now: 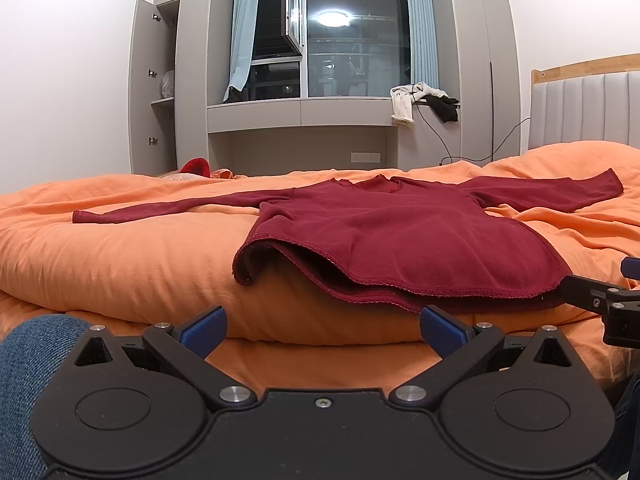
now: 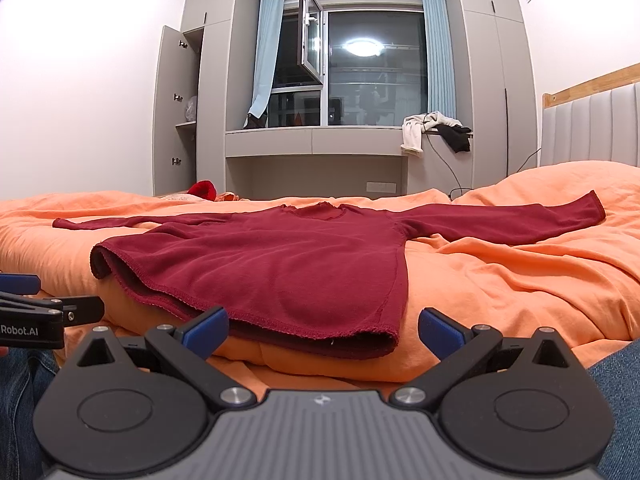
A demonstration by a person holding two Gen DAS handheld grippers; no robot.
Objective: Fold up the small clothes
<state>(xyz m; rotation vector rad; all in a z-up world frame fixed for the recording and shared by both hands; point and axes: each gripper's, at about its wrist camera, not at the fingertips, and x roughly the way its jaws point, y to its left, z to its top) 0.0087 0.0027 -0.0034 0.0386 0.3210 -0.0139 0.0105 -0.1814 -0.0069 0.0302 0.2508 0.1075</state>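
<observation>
A dark red long-sleeved shirt (image 1: pixel 400 236) lies spread flat on the orange duvet (image 1: pixel 120 264), both sleeves stretched out, hem toward me. It also shows in the right wrist view (image 2: pixel 280 264). My left gripper (image 1: pixel 322 330) is open and empty, just short of the hem's middle. My right gripper (image 2: pixel 322 330) is open and empty, at the hem's right corner. The right gripper's fingers (image 1: pixel 588 294) show at the right edge of the left wrist view, next to that corner. The left gripper's fingers (image 2: pixel 60 310) show at the left edge of the right wrist view.
A red cloth (image 1: pixel 196 167) lies at the bed's far side. White and black clothes (image 1: pixel 420 100) hang off the window ledge with a cable below. A grey wardrobe (image 1: pixel 156 92) stands open at left. A padded headboard (image 1: pixel 584 108) is at right. Denim-clad knees (image 1: pixel 28 360) flank the grippers.
</observation>
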